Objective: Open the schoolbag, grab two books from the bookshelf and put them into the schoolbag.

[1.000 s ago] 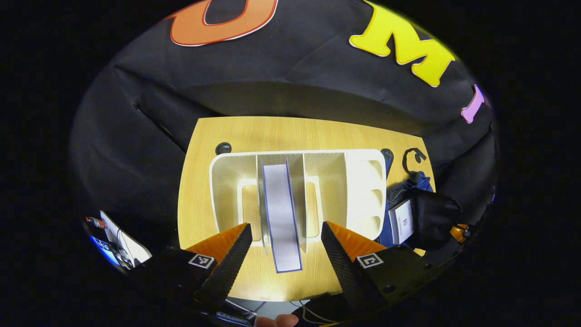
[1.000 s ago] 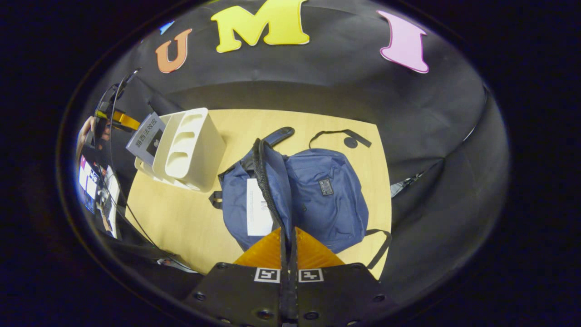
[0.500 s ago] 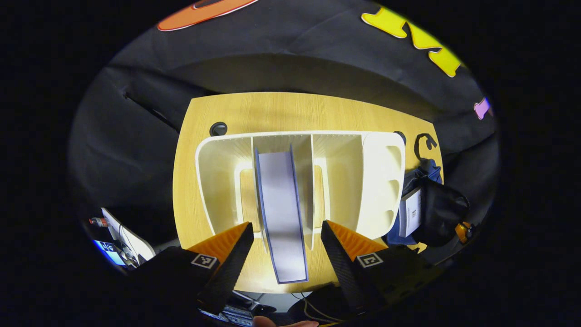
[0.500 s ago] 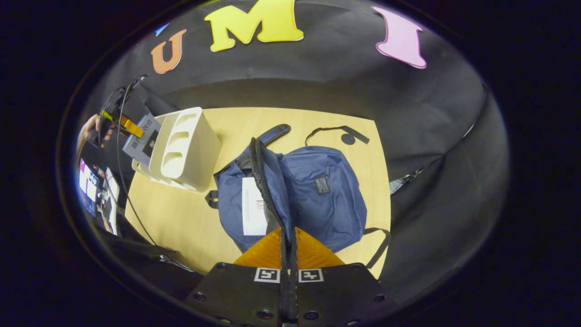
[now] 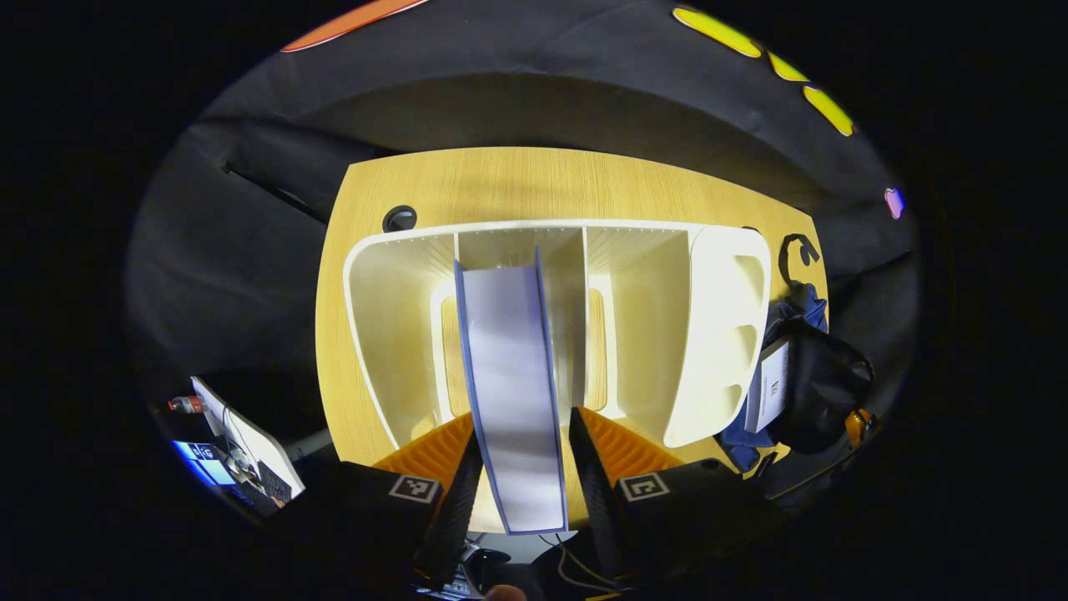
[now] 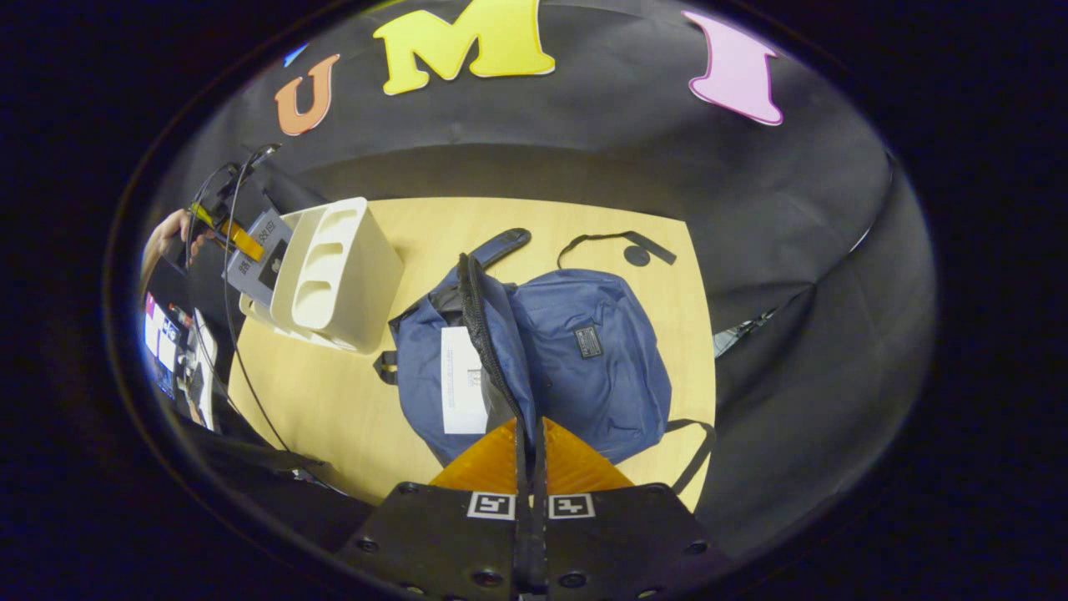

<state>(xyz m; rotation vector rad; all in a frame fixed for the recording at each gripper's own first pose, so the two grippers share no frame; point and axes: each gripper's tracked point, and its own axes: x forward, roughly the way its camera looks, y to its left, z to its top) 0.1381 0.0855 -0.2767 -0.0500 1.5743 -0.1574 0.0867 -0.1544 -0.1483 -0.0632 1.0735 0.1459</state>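
Left gripper view showed the left gripper (image 5: 519,467) narrow, both fingers against the book (image 5: 511,392) between them. Beyond it stood the bookshelf (image 5: 717,334). The right gripper (image 6: 529,455) held the schoolbag (image 6: 584,376) edge pinched.

left hand-held gripper (image 5: 519,467) closed, right hand-held gripper (image 6: 531,455) pinched

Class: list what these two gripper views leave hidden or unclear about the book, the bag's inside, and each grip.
- Book, left gripper view: its cover faces sideways; fingertips flank it, contact unclear.
- Schoolbag, right gripper view: its raised flap hides the interior beyond one book.
- Right gripper: pinches the zipper edge; the bag's underside is hidden.
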